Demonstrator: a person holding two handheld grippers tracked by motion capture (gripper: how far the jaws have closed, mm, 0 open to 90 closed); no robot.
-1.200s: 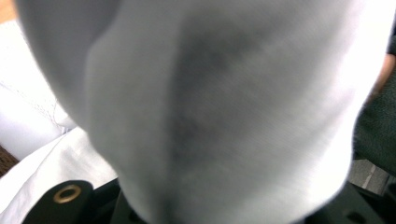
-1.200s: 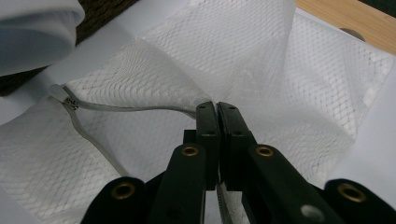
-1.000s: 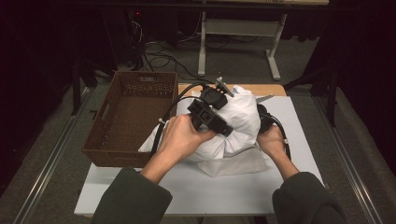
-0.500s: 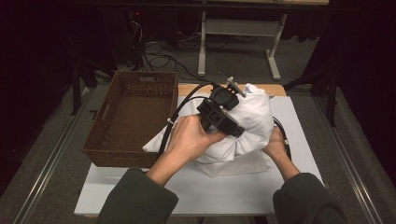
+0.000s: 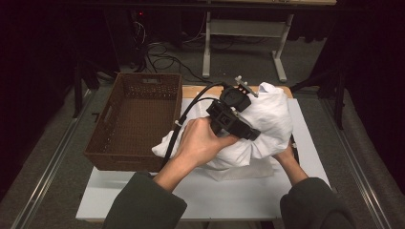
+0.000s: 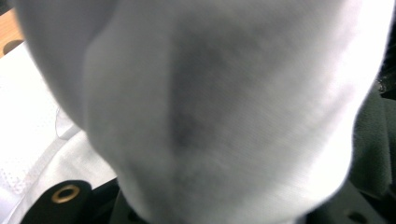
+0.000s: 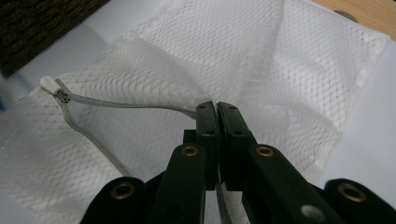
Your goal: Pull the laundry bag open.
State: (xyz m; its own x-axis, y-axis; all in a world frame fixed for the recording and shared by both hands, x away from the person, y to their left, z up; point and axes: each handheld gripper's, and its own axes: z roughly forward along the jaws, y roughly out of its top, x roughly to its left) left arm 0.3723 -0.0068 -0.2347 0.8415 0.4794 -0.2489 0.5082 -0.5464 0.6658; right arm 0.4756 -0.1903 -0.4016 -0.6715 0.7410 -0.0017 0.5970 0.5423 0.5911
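White garment (image 5: 267, 114): bundled on the desk (image 5: 191, 200) beside the wicker basket (image 5: 138, 119), lifted slightly higher than a second ago by my left gripper (image 5: 239, 125), fingers clamped on its cloth. Mesh laundry bag (image 7: 177, 70): zipper edge pinched by my right gripper (image 7: 217, 112), fingers together, bag mouth ready for stuffing.

- Left hand (image 5: 203, 143) grips the left gripper (image 5: 250, 135) raised, its body slanting away and to the right.
- Right gripper (image 7: 217, 109) has its jaws pressed together.
- Right hand (image 5: 286, 153) sits low at the right.
- Both forearms come in sleeved from below.
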